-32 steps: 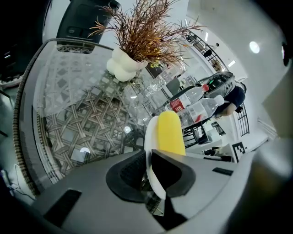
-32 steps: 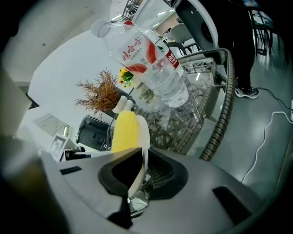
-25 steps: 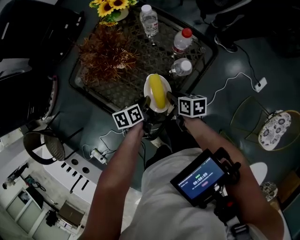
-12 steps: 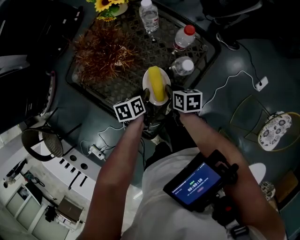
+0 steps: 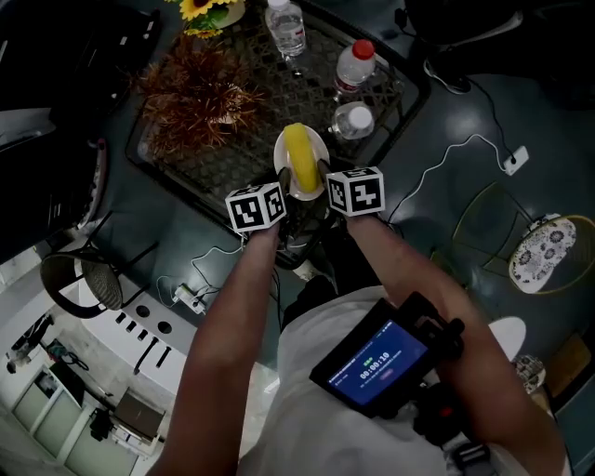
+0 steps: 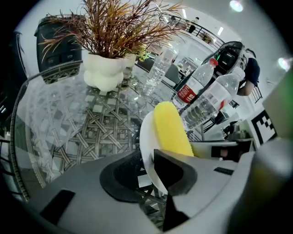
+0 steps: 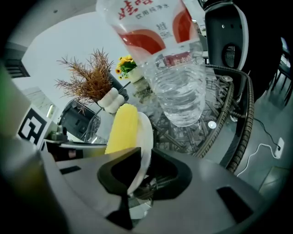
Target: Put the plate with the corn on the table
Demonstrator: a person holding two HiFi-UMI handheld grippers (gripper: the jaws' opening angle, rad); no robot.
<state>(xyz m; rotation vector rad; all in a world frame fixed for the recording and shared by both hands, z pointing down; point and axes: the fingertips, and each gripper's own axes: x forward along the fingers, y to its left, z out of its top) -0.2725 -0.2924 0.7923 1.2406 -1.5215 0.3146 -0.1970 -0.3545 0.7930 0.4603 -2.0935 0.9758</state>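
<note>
A small white plate (image 5: 323, 149) carries a yellow corn cob (image 5: 298, 153) over the near edge of the glass table (image 5: 186, 177). I cannot tell whether it touches the glass. My left gripper (image 5: 284, 182) is at the plate's near left rim. Its jaws are opening, with the rim (image 6: 147, 137) still between them and a thin gap showing beside one pad. My right gripper (image 5: 321, 177) is shut on the near right rim (image 7: 145, 137). The corn (image 6: 170, 128) lies along the plate's middle and also shows as the cob (image 7: 121, 130) in the right gripper view.
On the table stand three water bottles (image 5: 285, 23) (image 5: 351, 65) (image 5: 351, 121), a dried plant in a white pot (image 5: 200, 93) and sunflowers (image 5: 206, 9). The closest bottle (image 7: 176, 91) is just right of the plate. Cables (image 5: 446, 158) and a chair (image 5: 539, 251) are on the floor.
Both grippers have carried the plate forward, from the table's near rim to farther over the glass. The plate now sits closer to the nearest bottle.
</note>
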